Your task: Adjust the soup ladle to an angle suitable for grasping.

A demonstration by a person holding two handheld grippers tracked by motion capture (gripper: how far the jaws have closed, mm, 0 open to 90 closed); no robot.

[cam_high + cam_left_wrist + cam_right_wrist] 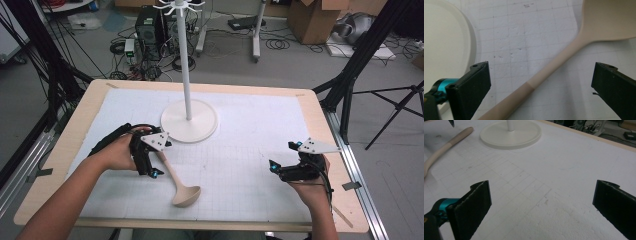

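Where the white gridded mat covers the wooden table, three items are recorded. Item one: a beige ladle, lying flat on the mat at left of centre, bowl toward the person, handle running up and away toward the stand. Item two: a white stand with a round base and upright pole, at the far middle of the mat, with hooks at its top.

Left gripper — held over the ladle's handle, jaws spread wide; in the left gripper view the handle passes diagonally between the two black jaws without touching either, and the bowl sits at upper right, the stand's base at left.

Right gripper — at the right side of the mat, well apart from the ladle, jaws likewise wide apart over bare mat, holding nothing.
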